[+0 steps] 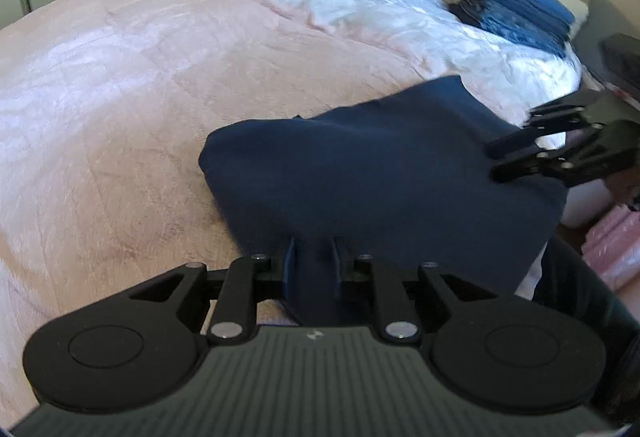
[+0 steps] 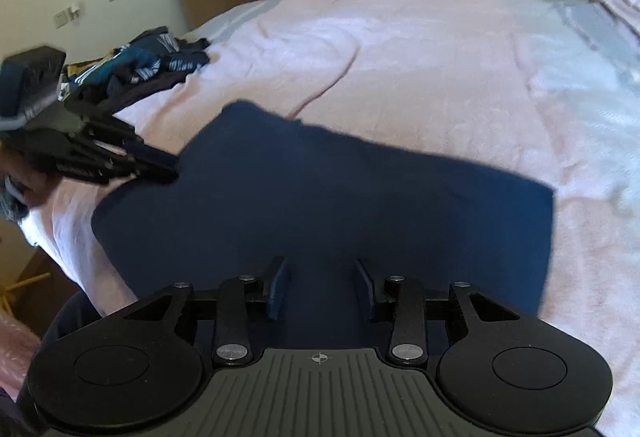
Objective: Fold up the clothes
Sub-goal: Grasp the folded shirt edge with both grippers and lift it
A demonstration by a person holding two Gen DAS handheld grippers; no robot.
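1. While a pile of unfolded clothes [image 2: 152, 61] sits far left on the pink bed [image 1: 120, 97], the left gripper [image 1: 314, 257] pinches the navy garment [image 1: 380, 177] near centre.
2. Right gripper [image 2: 322, 285] clamps the garment's near edge; folded navy stack [image 1: 516, 9] lies far right.

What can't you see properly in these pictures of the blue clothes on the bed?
- Left wrist view: the left gripper fingertips vanish into the navy garment.
- Left wrist view: the right gripper is blurred, so its grip is unclear.
- Right wrist view: the garment's near edge lies behind the right gripper's body.
- Right wrist view: the pile of clothes is too blurred to sort.
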